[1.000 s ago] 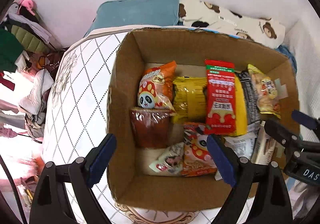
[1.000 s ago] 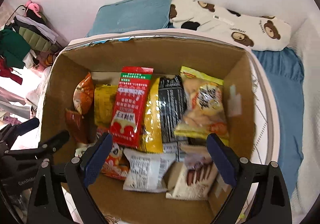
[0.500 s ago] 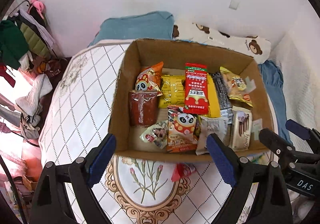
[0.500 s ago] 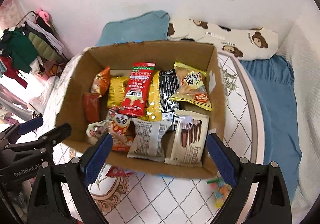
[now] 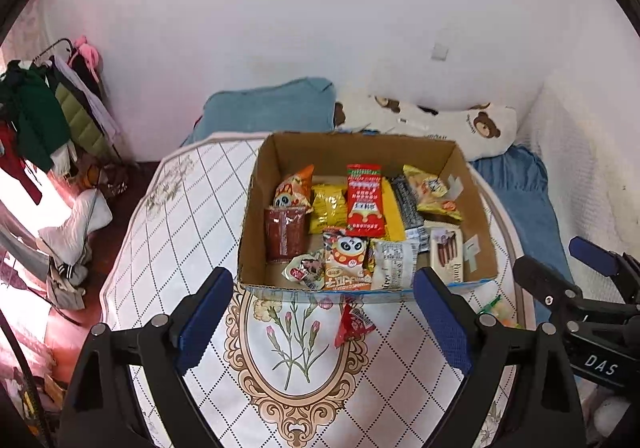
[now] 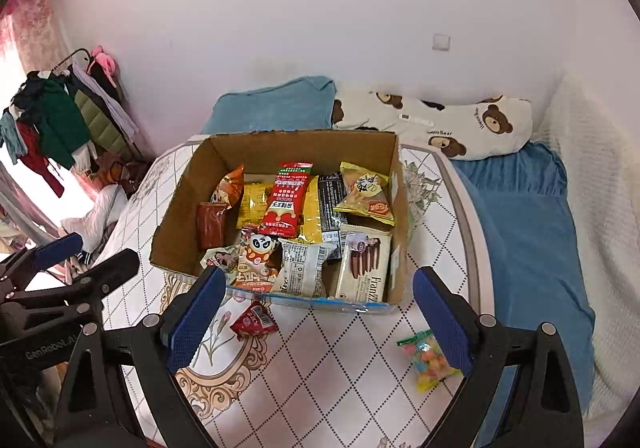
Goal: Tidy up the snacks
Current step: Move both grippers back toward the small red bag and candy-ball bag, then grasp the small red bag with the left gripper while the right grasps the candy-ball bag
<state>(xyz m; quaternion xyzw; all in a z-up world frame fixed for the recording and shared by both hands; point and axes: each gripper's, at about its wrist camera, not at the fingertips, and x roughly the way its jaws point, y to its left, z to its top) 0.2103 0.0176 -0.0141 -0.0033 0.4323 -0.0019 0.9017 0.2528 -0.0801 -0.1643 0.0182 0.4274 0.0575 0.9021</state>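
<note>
An open cardboard box (image 5: 250, 207) (image 6: 176, 211) full of several snack packets stands on a white quilted mat. A small red packet (image 5: 352, 324) (image 6: 253, 323) lies on the mat just in front of the box. A clear packet of coloured candy (image 6: 426, 360) lies to the right, partly seen in the left wrist view (image 5: 496, 308). My left gripper (image 5: 322, 322) is open and empty, held back from the box. My right gripper (image 6: 318, 322) is open and empty too, with the candy packet by its right finger.
The mat (image 5: 180, 248) lies on a bed with a blue sheet (image 6: 520, 232). A blue pillow (image 6: 276, 105) and a bear-print pillow (image 6: 436, 119) lie behind the box against the white wall. A clothes rack (image 5: 44, 119) stands at the left.
Both grippers have pulled back and up from over the box. The whole box, the red packet and the candy packet have come into view. Both stay open.
</note>
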